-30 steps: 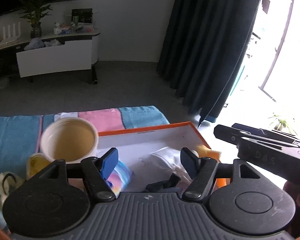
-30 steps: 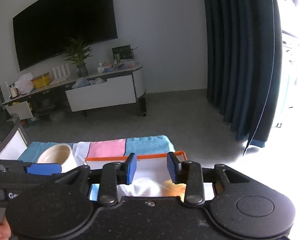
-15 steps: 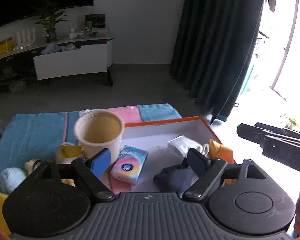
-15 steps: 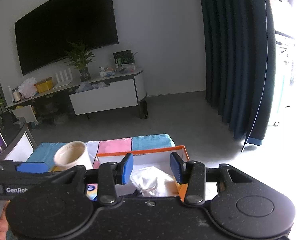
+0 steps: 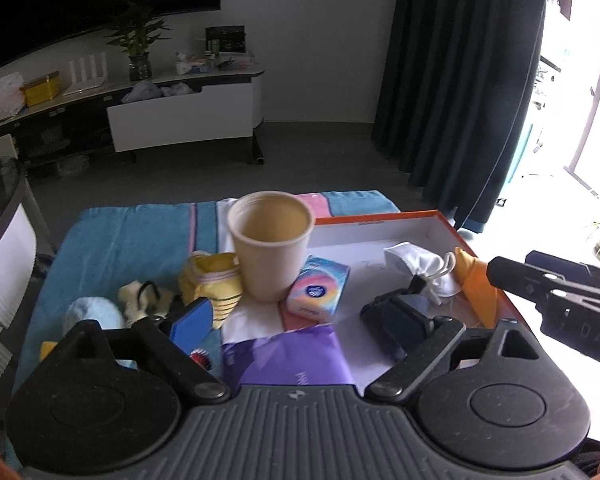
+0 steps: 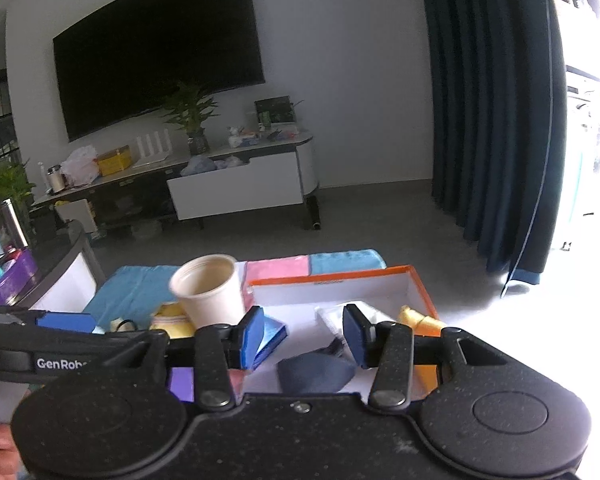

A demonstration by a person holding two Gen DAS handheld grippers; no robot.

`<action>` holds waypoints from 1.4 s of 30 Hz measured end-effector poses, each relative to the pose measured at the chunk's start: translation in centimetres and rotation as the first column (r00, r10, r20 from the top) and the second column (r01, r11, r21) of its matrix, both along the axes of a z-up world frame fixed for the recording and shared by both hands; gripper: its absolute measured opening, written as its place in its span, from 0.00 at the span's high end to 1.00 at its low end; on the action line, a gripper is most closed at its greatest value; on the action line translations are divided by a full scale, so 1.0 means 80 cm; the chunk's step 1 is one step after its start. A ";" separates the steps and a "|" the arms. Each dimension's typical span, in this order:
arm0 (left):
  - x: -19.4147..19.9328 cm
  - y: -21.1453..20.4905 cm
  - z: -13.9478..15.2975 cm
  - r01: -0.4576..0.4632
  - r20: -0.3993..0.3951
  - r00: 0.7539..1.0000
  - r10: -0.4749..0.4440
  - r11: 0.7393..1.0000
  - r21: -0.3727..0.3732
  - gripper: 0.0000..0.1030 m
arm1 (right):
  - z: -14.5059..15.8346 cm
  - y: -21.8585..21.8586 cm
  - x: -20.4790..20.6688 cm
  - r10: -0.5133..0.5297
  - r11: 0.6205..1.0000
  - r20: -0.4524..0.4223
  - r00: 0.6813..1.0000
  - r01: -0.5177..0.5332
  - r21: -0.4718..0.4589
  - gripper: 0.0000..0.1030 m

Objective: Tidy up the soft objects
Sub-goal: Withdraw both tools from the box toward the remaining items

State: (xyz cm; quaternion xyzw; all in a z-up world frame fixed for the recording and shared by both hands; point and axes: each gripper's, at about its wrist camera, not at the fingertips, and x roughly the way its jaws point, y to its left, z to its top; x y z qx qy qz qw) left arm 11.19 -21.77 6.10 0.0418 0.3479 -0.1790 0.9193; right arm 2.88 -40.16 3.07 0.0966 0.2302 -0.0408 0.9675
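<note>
A white box with an orange rim [image 5: 380,216] holds a white drawstring pouch [image 5: 420,268], an orange cloth [image 5: 476,284] and a dark blue cloth [image 5: 380,312]. A colourful tissue pack [image 5: 318,290] lies at the box's left side beside a beige paper cup [image 5: 270,248]. My left gripper [image 5: 298,322] hangs back above them, its jaws opening wide, nothing pressed between the pads. My right gripper [image 6: 304,336] hovers over the dark blue cloth [image 6: 314,372], jaws partly apart and opening slightly, holding nothing.
Left of the cup, on a teal towel [image 5: 132,236], lie a yellow cloth [image 5: 212,280], a cream plush [image 5: 144,294] and a pale blue fluffy thing [image 5: 94,312]. A purple packet [image 5: 288,356] lies at the near edge. Beyond are grey floor, a TV cabinet and dark curtains.
Both grippers have drawn back from the box, so more of the table shows. The left jaws have spread much wider; the tissue pack once by the left pad now lies free.
</note>
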 end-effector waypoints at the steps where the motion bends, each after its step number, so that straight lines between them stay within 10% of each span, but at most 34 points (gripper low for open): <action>1: -0.001 0.005 0.000 -0.005 0.000 1.000 0.005 1.000 -0.002 0.08 | -0.001 0.005 -0.001 0.006 1.000 -0.001 1.000 -0.006 -0.001 0.47; 42: -0.022 0.128 -0.008 -0.165 -0.020 0.986 0.165 0.986 -0.011 0.08 | -0.011 0.136 0.014 0.219 0.975 -0.042 0.975 -0.220 -0.019 0.47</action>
